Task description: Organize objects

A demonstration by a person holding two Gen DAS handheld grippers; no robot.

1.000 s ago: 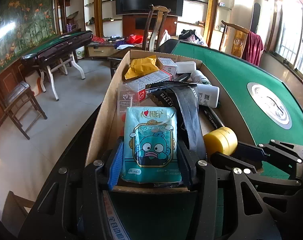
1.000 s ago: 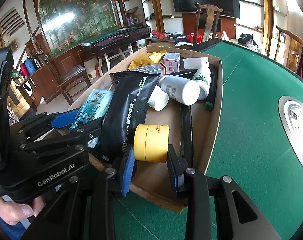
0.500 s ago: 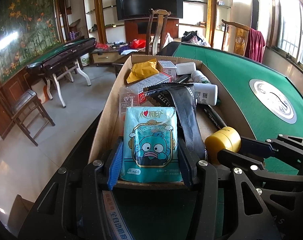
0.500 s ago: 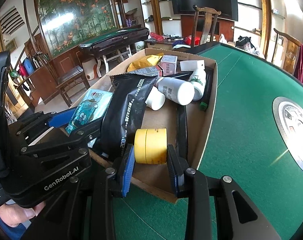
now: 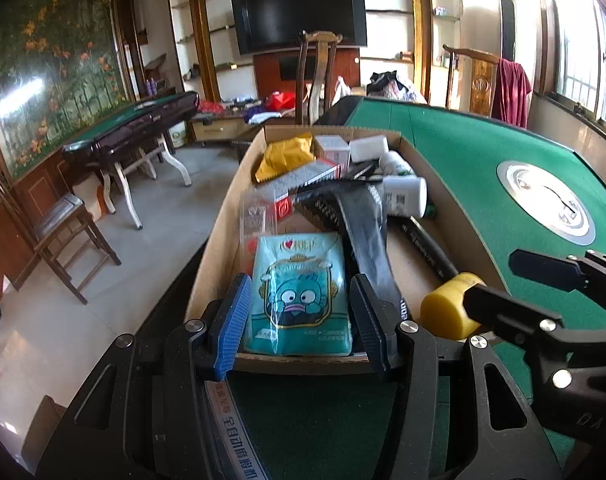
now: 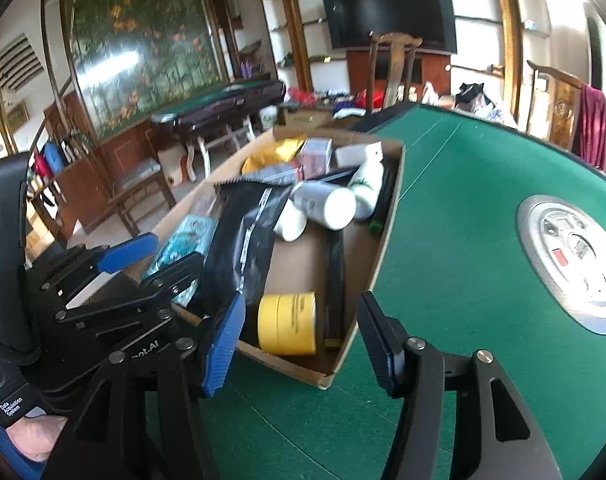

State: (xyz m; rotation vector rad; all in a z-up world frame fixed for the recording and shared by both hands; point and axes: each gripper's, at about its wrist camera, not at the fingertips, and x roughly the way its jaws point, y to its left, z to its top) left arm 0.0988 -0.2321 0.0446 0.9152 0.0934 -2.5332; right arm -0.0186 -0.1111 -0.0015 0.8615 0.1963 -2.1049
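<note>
Both grippers — left (image 5: pixel 299 320), right (image 6: pixel 301 336) — gape empty by box's (image 6: pixel 389 216) near edge; yellow tape roll (image 6: pixel 287 323) could roll off w/ a nudge.

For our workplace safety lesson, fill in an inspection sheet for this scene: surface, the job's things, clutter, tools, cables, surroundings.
Surface: green felt table carrying the cardboard box.
Job's things: teal tissue pack and yellow tape roll lie in the box.
Clutter: black pouch, white bottle and small cartons crowd the box.
Tools: left tool flanks the tissue pack closely, grip unclear; right tool open, clear of the tape roll.
Cables: nothing seen.
Surroundings: television, wooden chair, second green table.
</note>
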